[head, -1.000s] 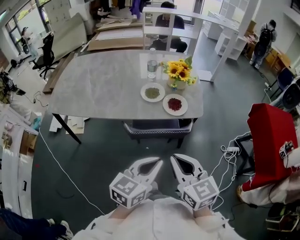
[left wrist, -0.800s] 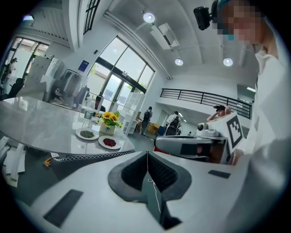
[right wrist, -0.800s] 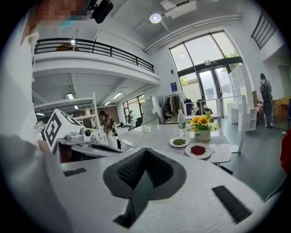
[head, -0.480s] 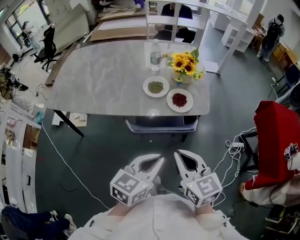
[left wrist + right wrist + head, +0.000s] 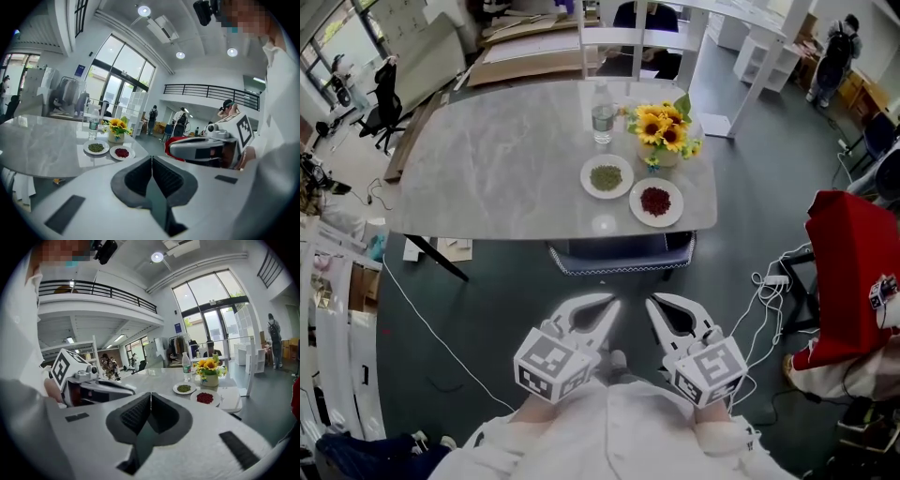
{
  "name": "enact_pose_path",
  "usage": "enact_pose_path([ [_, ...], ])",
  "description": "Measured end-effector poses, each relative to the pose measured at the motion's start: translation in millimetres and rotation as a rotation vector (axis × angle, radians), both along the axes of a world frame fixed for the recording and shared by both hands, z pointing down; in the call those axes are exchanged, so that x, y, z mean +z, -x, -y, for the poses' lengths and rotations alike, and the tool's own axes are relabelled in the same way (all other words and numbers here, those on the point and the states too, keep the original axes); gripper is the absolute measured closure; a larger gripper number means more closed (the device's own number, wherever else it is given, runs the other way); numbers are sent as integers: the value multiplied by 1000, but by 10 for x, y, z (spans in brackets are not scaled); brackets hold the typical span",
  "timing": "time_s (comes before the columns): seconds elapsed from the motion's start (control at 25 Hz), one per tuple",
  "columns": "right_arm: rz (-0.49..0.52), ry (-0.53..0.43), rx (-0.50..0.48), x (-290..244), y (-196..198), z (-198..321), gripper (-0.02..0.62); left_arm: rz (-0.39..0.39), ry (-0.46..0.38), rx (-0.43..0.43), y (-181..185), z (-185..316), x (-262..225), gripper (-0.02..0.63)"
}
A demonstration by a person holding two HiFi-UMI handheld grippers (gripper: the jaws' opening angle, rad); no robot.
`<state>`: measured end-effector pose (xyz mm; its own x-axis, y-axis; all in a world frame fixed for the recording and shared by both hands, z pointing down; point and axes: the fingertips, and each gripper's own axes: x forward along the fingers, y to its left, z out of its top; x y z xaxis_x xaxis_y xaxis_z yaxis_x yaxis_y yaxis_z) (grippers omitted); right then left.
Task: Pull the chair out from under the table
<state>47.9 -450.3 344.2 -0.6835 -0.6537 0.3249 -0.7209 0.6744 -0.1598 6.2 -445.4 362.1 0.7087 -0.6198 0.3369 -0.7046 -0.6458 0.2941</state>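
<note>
Chair (image 5: 619, 255) sits tucked under the tabletop (image 5: 487, 178), well ahead of me. My left gripper (image 5: 612, 303) and right gripper (image 5: 652, 302) have jaws clenched on nothing. A jerky pull might jolt the tabletop and topple the bottle (image 5: 601, 117).

The left gripper (image 5: 607, 304) and right gripper (image 5: 654, 302) are held side by side, close together, pointing forward and slightly down. Both have jaws pressed together, nothing between them.
</note>
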Motion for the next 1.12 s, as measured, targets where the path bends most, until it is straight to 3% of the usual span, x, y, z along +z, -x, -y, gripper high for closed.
enact_pose_path([
  [0.12, -38, -7, -29, 43, 39, 48, 592, -26, -12, 21, 6, 75, -24, 589],
  [0.2, -69, -15, -26, 73, 33, 109, 592, -4, -32, 20, 43, 135, -11, 591],
  [0.52, -173, -9, -49, 266, -15, 280, 592, 242, -69, 36, 227, 319, 313, 591],
  [0.64, -207, 5, -66, 342, 20, 320, 591, 272, -75, 40, 272, 409, 385, 589],
  [0.96, -420, -40, -225, 629, 141, 386, 573, 404, -76, 181, 293, 528, 651, 586],
  [1.04, -464, -38, -250, 712, 129, 419, 507, 429, -71, 212, 287, 548, 710, 550],
  [1.12, -516, -49, -261, 803, 96, 479, 488, 470, -62, 248, 277, 567, 793, 475],
])
